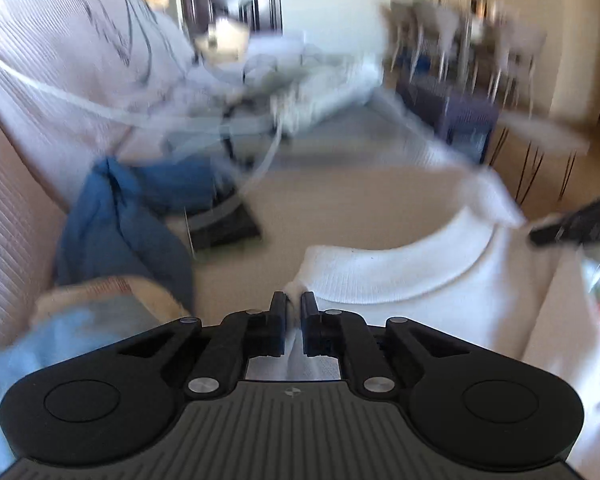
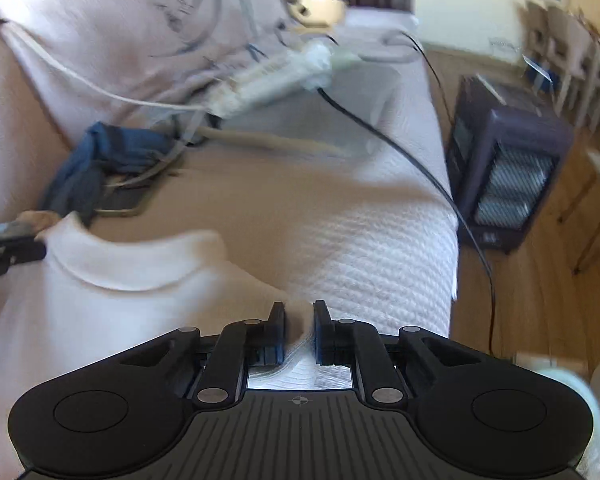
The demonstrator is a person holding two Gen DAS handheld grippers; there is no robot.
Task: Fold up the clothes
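Observation:
A white knit sweater [image 1: 400,276] with a ribbed collar lies stretched over the beige sofa seat [image 1: 340,208]. My left gripper [image 1: 293,298] is shut on the sweater's edge just left of the collar, with a fold of white cloth pinched between its pads. In the right wrist view the same sweater [image 2: 120,308] fills the lower left. My right gripper [image 2: 299,308] is shut on a bunched fold of it at the other shoulder. Each view shows the other gripper at its edge: the right one [image 1: 572,228] and the left one [image 2: 8,254].
A crumpled blue garment [image 2: 88,164] lies against the sofa back beside a dark flat device [image 2: 120,200]. A white power strip [image 2: 276,80] and a black cable [image 2: 400,148] cross the seat. A dark heater [image 2: 504,176] stands on the wooden floor past the sofa's edge.

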